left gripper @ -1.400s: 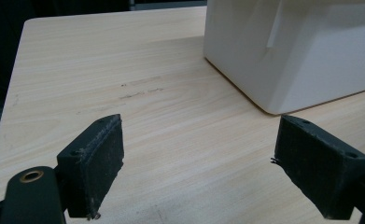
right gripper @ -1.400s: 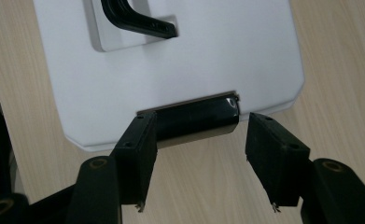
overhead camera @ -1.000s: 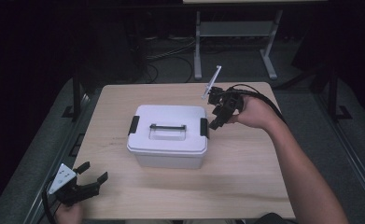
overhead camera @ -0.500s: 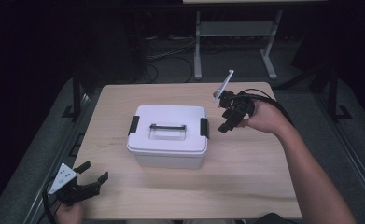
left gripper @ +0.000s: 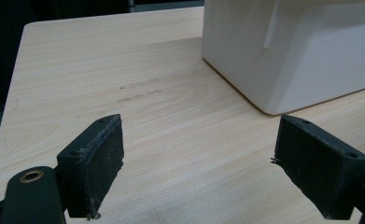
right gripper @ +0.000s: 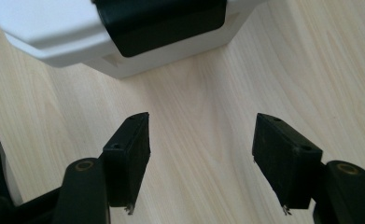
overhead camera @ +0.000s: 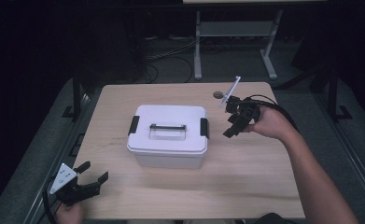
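Observation:
A white lidded box [overhead camera: 168,135] with a black handle and two black side latches stands mid-table. My right gripper [overhead camera: 230,129] hovers just right of the box's right latch [overhead camera: 204,127], open with nothing between its jaws, which have just been opening. In the right gripper view the latch [right gripper: 164,21] lies ahead of the open gripper [right gripper: 201,161], apart from it. My left gripper [overhead camera: 92,172] rests open at the table's front left corner, jaws toward the box. In the left gripper view the open gripper [left gripper: 199,165] has bare wood between its pads and the box's wall [left gripper: 301,46] ahead to the right.
The wooden table [overhead camera: 264,186] has bare room in front of the box and along its right side. A small dark disc [overhead camera: 218,94] lies near the far edge. Beyond the table stand a metal frame [overhead camera: 236,35] and cables on a dark floor.
My right gripper has drawn away to the right of the box's right latch and sunk a little. The left gripper has stayed where it was.

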`<state>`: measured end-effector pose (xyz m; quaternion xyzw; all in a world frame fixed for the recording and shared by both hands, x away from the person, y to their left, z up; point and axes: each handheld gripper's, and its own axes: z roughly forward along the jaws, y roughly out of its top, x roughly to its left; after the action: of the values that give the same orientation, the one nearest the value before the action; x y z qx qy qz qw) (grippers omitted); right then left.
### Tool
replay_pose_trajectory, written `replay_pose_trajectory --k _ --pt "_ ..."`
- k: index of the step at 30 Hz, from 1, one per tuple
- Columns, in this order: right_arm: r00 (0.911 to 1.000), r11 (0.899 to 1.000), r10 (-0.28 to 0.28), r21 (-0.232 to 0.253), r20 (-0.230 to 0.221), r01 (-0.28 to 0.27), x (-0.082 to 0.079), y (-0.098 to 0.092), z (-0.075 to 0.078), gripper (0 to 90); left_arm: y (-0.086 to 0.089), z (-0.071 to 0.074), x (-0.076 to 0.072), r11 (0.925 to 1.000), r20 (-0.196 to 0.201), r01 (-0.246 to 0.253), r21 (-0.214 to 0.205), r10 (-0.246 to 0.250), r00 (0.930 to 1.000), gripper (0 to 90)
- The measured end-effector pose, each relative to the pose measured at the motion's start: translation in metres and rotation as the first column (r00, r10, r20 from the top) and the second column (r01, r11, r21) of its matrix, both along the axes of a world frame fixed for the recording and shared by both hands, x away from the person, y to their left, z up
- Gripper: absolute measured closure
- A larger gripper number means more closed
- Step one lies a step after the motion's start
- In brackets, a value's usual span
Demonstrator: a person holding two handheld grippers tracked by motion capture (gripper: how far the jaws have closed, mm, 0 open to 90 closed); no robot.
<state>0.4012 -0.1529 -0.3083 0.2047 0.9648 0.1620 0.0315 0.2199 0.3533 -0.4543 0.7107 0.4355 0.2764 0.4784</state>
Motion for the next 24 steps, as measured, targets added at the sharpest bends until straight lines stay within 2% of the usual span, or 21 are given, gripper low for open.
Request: replay_pose_trajectory --k 13,24 --pt "0.9994 1.000 -0.024 0.002 -0.026 0.024 -0.003 -0.014 -0.019 33.7 0.000 0.000 0.000 1.0000 0.001 -0.001 0.002 0.001 1.0000 15.0" --pt "0.9988 0.999 -0.038 0.010 -0.030 0.038 -0.007 -0.023 -0.030 32.2 0.000 0.000 0.000 1.0000 0.000 -0.001 0.000 0.001 1.0000 15.0"
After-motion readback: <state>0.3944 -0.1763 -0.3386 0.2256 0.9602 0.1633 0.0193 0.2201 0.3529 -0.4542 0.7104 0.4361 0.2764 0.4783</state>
